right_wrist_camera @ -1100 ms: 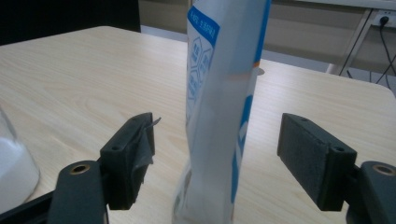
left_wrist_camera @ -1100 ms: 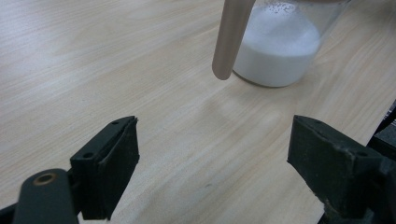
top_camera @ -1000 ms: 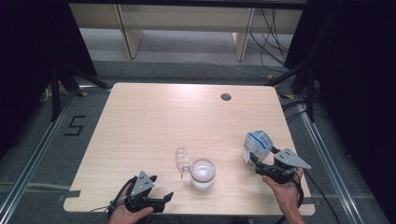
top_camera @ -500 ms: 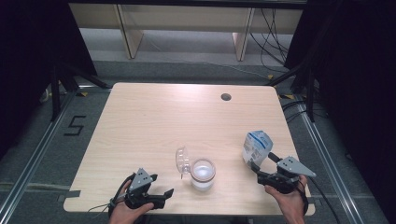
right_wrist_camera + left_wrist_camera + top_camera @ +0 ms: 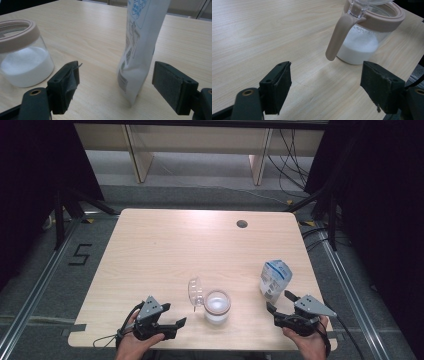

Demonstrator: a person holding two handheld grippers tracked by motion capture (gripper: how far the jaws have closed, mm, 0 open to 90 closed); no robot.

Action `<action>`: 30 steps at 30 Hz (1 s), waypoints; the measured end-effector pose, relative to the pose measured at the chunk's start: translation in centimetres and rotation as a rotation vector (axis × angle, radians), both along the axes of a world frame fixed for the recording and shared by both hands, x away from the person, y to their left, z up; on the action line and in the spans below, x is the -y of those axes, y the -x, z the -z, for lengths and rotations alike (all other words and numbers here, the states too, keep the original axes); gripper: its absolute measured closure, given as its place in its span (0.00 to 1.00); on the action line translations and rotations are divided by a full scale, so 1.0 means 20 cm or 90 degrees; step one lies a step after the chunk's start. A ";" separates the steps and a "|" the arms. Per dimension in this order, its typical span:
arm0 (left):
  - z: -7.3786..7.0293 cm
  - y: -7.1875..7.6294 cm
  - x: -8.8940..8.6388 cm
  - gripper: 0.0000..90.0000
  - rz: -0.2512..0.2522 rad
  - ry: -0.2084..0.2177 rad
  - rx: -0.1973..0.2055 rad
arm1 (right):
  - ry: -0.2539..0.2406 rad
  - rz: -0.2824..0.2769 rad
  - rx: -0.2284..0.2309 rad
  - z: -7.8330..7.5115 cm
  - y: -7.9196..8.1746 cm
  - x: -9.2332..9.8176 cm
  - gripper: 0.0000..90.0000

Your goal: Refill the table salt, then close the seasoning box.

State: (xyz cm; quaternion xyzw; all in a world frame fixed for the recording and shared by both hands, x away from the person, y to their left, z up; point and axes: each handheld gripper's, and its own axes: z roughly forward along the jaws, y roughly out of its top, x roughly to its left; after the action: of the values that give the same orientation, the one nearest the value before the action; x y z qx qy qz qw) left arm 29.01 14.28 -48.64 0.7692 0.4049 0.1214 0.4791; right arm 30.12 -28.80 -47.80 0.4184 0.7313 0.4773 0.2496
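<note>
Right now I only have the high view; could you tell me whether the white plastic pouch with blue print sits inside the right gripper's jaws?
Observer: The white plastic pouch stands upright just ahead of the right gripper, in line with its open jaws and touching neither pad.
Operator: Thank you. What does the clear jar with the beige rim hold?
Observer: White powder fills the lower part of the clear jar.
Operator: Does anything hang off its rim?
Observer: Yes, a beige tab hangs down its side.
</note>
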 end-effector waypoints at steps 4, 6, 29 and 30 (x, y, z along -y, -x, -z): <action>-0.03 -0.01 -0.01 0.28 0.003 -0.001 -0.003 | 0.009 0.000 -0.001 0.00 0.01 -0.01 0.26; -0.04 -0.02 0.00 0.28 0.002 0.002 -0.002 | 0.018 0.004 0.009 0.00 0.02 -0.01 0.27; -0.14 -0.11 0.01 0.34 0.004 0.002 0.029 | 0.034 -0.006 0.007 0.01 0.06 -0.02 0.28; -0.14 -0.11 0.01 0.36 -0.002 0.012 0.031 | 0.031 -0.005 0.006 0.01 0.07 -0.02 0.28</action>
State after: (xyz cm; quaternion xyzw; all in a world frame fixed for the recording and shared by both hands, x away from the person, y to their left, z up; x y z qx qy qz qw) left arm 31.22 14.07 -45.75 0.7611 0.3956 0.1370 0.4955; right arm 28.82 -28.33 -47.91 0.4074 0.7430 0.4624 0.2611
